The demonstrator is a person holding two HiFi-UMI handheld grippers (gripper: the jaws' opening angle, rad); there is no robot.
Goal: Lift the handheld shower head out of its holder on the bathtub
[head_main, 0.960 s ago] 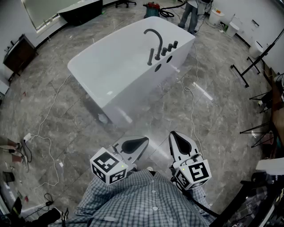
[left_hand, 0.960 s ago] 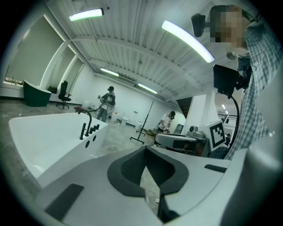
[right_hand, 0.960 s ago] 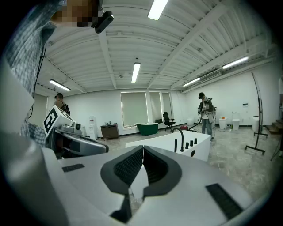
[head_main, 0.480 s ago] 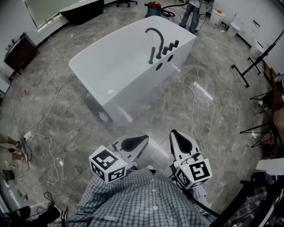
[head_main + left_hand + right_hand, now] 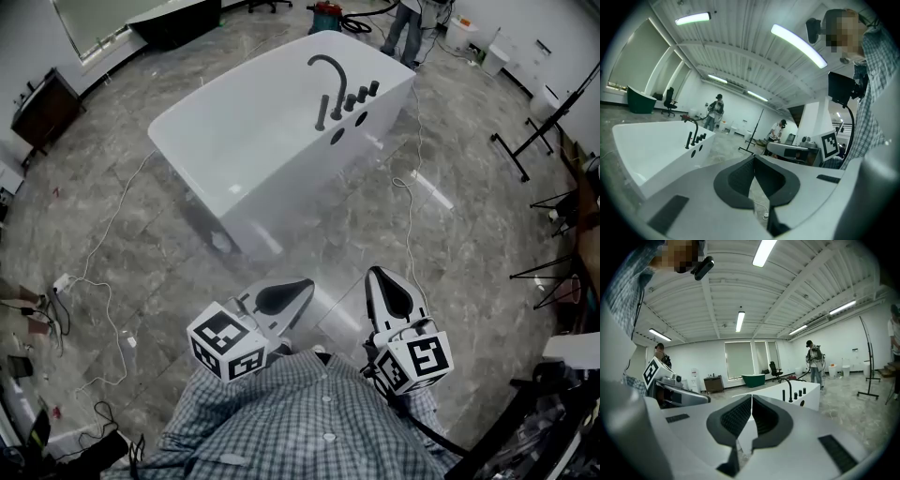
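Left gripper (image 5: 302, 287): jaws pressed together, empty, touching nothing. Handheld shower head (image 5: 321, 114): upright in its holder on the far rim of the bathtub (image 5: 272, 187), beside the curved spout (image 5: 328, 70), well apart from both grippers. Right gripper (image 5: 376, 276): jaws likewise together, empty.

Shower head (image 5: 322, 113) on the bathtub's (image 5: 234, 141) far rim: too small, can't separate it from its holder. Person (image 5: 401, 26) past the tub cut off by the top edge, legs only. Hands hidden behind shirt (image 5: 300, 422). Left gripper (image 5: 753, 158) body covers the tub's lower side in the left gripper view.
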